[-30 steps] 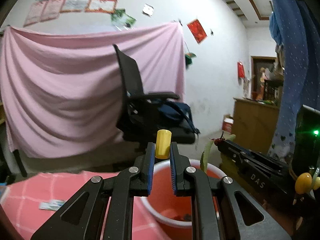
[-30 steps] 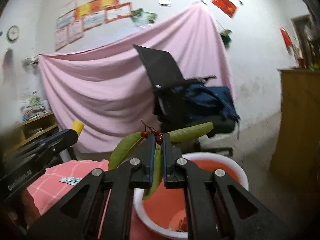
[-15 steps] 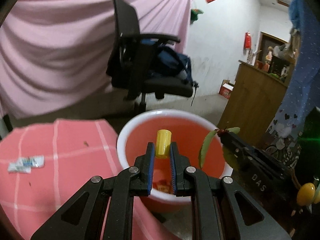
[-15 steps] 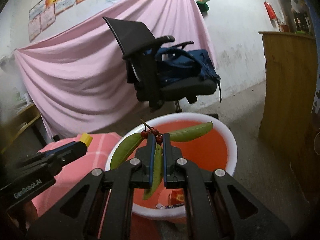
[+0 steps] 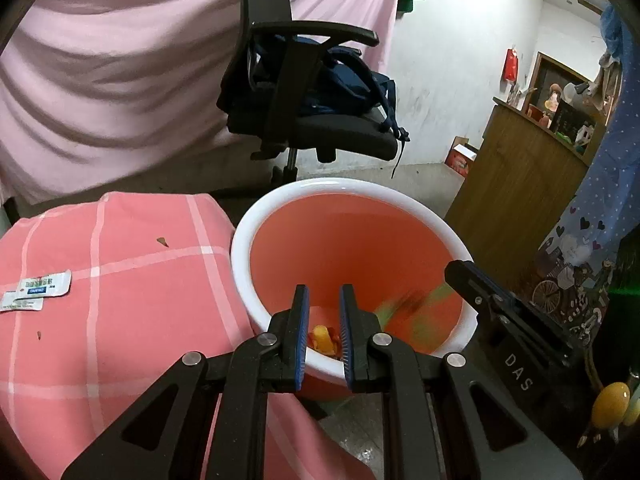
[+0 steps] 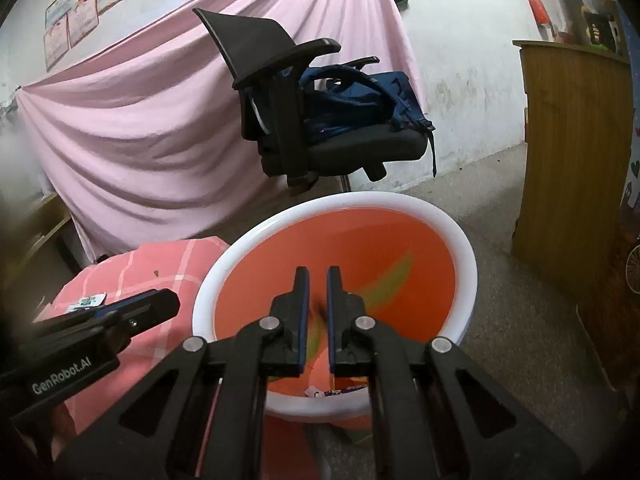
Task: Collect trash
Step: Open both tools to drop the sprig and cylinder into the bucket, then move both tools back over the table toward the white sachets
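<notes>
A red bucket with a white rim point(image 5: 280, 200) point(image 6: 460, 232) stands beside a table with a pink checked cloth point(image 5: 120, 280) point(image 6: 160, 264). My left gripper point(image 5: 323, 300) is open above the bucket's near rim; a yellow piece point(image 5: 322, 338) lies below, inside the bucket. My right gripper point(image 6: 315, 280) is open over the bucket; blurred green leaves point(image 6: 394, 276) point(image 5: 420, 308) are falling inside it. Wrappers point(image 6: 340, 390) lie on the bucket's bottom. Two small sachets point(image 5: 36, 290) point(image 6: 88, 302) lie on the cloth.
A black office chair point(image 5: 296, 92) point(image 6: 304, 120) with a blue backpack stands behind the bucket, in front of a pink sheet point(image 5: 100, 80). A wooden cabinet point(image 5: 516, 172) point(image 6: 572, 152) is at right. Small crumbs point(image 5: 162, 241) lie on the cloth.
Both grippers tilted down over the bucket and opened. The left let go of the yellow piece, the right let go of the leafy twig; both dropped into the bucket.
</notes>
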Action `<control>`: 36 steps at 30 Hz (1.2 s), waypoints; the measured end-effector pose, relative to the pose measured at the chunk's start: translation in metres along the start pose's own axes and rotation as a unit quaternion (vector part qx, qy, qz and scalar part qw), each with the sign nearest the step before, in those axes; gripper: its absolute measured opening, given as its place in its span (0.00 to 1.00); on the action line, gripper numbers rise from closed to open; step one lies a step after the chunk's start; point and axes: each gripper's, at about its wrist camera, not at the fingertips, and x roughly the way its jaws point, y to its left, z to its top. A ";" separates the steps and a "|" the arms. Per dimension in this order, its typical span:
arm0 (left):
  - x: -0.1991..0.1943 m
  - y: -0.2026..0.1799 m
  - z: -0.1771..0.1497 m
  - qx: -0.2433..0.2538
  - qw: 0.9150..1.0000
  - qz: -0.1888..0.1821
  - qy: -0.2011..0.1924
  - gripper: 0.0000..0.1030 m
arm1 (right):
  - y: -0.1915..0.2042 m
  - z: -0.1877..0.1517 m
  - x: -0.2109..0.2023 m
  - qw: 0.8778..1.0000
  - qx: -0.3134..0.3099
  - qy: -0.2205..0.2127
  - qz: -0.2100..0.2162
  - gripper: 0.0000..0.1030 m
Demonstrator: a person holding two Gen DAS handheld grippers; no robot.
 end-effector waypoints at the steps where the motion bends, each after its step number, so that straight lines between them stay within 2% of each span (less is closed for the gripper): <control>1: 0.000 0.001 0.000 -0.002 1.000 -0.002 0.002 0.12 | 0.000 0.000 0.000 1.000 0.000 0.001 -0.001 0.23; 8: -0.005 0.007 -0.001 -0.014 1.000 0.003 -0.001 0.13 | -0.002 -0.002 0.002 1.000 0.004 0.004 -0.003 0.24; 11: -0.011 0.012 -0.001 -0.022 1.000 0.008 -0.010 0.19 | -0.001 -0.001 0.001 1.000 0.003 -0.001 -0.003 0.24; 13: -0.019 0.017 -0.002 -0.031 0.999 0.011 -0.023 0.23 | 0.000 -0.001 0.000 1.000 0.001 -0.005 -0.002 0.25; 20: -0.054 0.032 -0.003 -0.044 0.996 0.028 -0.070 0.26 | 0.016 0.008 -0.018 0.999 -0.010 -0.031 0.002 0.29; 23: -0.073 0.039 -0.004 -0.046 0.994 0.039 -0.095 0.31 | 0.028 0.011 -0.026 0.999 -0.016 -0.040 0.012 0.32; 30: -0.120 0.064 -0.017 -0.066 0.983 0.078 -0.154 0.34 | 0.062 0.023 -0.042 0.996 -0.042 -0.060 0.040 0.43; 32: -0.133 0.074 -0.021 -0.073 0.979 0.092 -0.169 0.39 | 0.072 0.025 -0.045 0.995 -0.049 -0.066 0.047 0.48; 34: -0.147 0.083 -0.024 -0.080 0.973 0.107 -0.186 0.48 | 0.084 0.027 -0.050 0.994 -0.057 -0.075 0.056 0.56; 36: -0.158 0.091 -0.027 -0.083 0.968 0.122 -0.200 0.54 | 0.095 0.027 -0.054 0.992 -0.062 -0.085 0.064 0.63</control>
